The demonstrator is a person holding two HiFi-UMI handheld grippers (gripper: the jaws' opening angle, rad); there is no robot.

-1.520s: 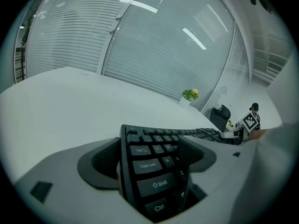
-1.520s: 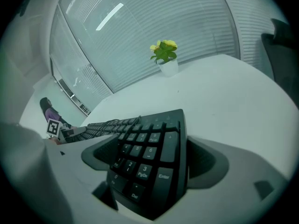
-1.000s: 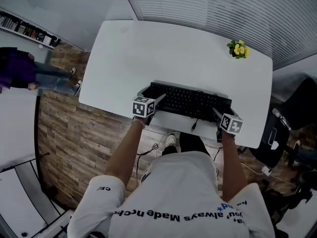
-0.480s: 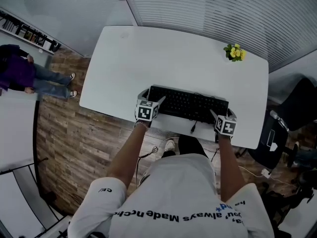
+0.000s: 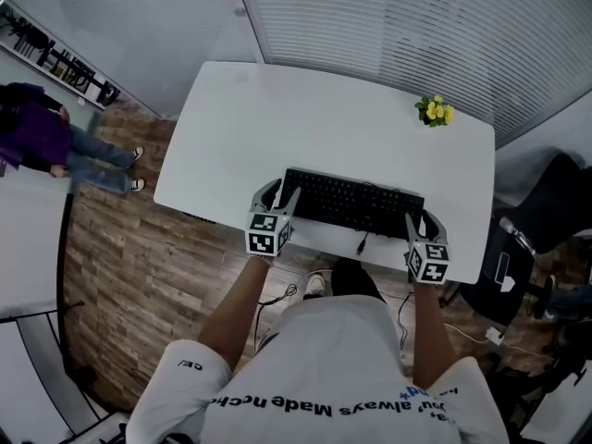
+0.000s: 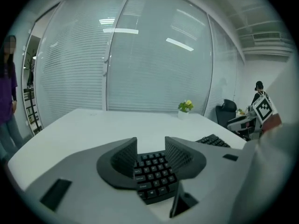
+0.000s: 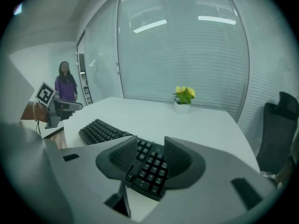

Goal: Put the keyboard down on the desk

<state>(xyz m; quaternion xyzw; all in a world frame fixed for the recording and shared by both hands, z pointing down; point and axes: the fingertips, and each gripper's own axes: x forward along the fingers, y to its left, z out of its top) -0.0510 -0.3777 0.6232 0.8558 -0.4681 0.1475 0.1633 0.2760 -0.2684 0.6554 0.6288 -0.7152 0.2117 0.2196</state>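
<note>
— Black keyboard (image 5: 353, 202) is lying flat on the white bench (image 5: 324, 109), along its near edge. Are you gripping it?

— No. Your left gripper (image 6: 151, 143) and right gripper (image 7: 150, 143) are hovering at its two ends. Their jaws have just been closing and are standing half apart, pressing on nothing. Keys are showing through each gap, with the keyboard resting on the bench below.

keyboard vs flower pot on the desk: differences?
The keyboard is black, long and lies flat; the flower pot is small, upright, with yellow blooms in a white pot. The keyboard sits at the near edge of the desk, the flower pot at its far right corner. Both rest on it.
</note>
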